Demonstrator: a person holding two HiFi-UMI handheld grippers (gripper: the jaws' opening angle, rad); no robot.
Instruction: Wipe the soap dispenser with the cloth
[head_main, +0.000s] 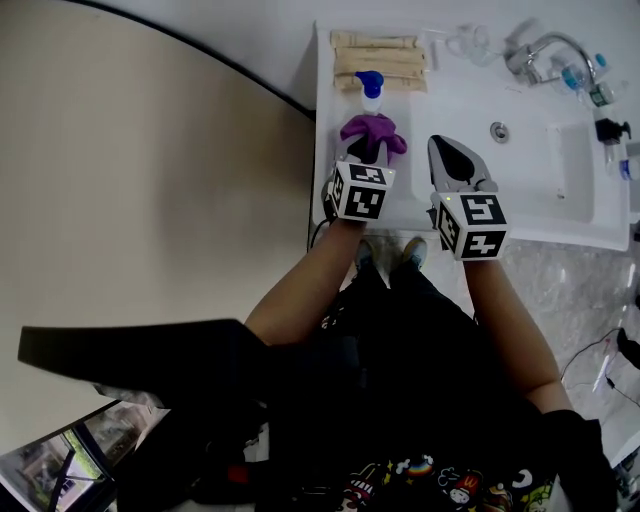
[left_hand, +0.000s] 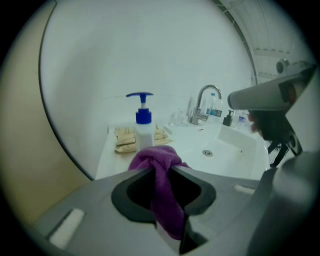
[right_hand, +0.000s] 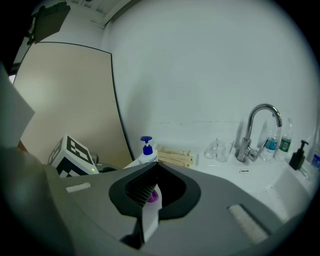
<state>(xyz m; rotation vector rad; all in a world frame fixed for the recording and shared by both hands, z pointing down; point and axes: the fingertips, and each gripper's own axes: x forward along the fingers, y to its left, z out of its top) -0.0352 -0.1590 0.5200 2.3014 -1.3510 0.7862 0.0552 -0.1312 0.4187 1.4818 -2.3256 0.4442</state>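
Observation:
A white soap dispenser (head_main: 370, 92) with a blue pump stands on the white sink counter (head_main: 440, 100), near its back left corner. Just in front of it, my left gripper (head_main: 365, 150) is shut on a bunched purple cloth (head_main: 372, 132). In the left gripper view the cloth (left_hand: 159, 165) is pinched between the jaws, and the dispenser (left_hand: 144, 129) rises a short way beyond it, apart from it. My right gripper (head_main: 443, 146) hovers to the right of the left one, shut and holding nothing. In the right gripper view the dispenser (right_hand: 146, 151) shows past the closed jaws.
A stack of pale wooden pieces (head_main: 380, 58) lies behind the dispenser. A chrome faucet (head_main: 545, 50), a glass (right_hand: 218, 149) and small bottles (head_main: 610, 110) stand at the back right. The basin (head_main: 570, 170) with its drain (head_main: 499, 131) lies right of the grippers. The counter's left edge drops to a beige wall.

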